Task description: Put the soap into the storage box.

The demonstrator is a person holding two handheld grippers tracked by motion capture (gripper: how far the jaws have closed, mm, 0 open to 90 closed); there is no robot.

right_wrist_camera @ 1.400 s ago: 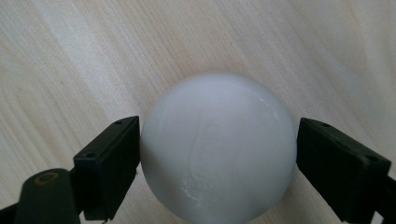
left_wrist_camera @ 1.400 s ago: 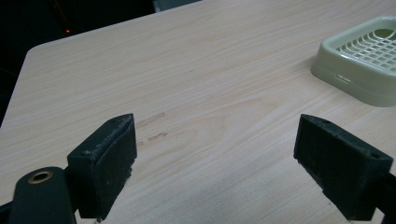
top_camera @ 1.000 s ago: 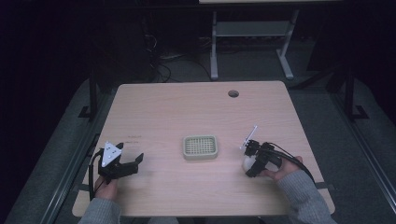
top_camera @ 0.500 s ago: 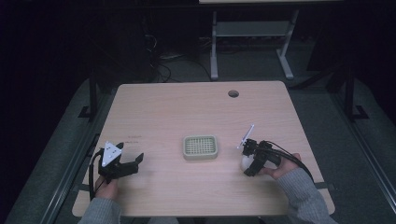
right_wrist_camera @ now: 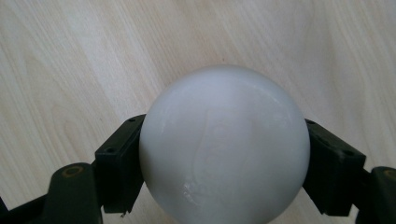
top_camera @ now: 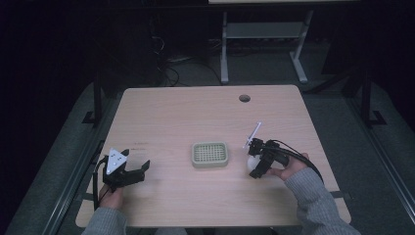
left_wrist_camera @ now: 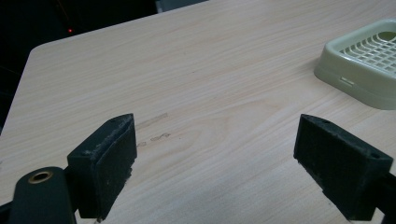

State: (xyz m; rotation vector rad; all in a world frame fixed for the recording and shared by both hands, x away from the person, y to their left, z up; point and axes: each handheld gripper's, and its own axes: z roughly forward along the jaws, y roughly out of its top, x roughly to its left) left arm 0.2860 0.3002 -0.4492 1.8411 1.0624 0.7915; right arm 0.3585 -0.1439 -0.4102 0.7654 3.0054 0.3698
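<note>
Right tool [right_wrist_camera: 224,154] — I have it clamped on a white ball [right_wrist_camera: 224,144] just right of the green slotted dish [top_camera: 210,154]. Left tool [left_wrist_camera: 215,163] — spread wide, nothing between, over bare surface [top_camera: 186,112].

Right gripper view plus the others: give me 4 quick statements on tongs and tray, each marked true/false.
1. The right tongs are shut on the white ball. True.
2. The left tongs hold the green tray. False: their jaws stand wide open with only bare table between them; the tray lies off to the side.
3. The white ball sits inside the tray. False: it is in the right tongs, beside the tray.
4. The tray has a grid-like bottom and lies near the middle of the table. True.
</note>
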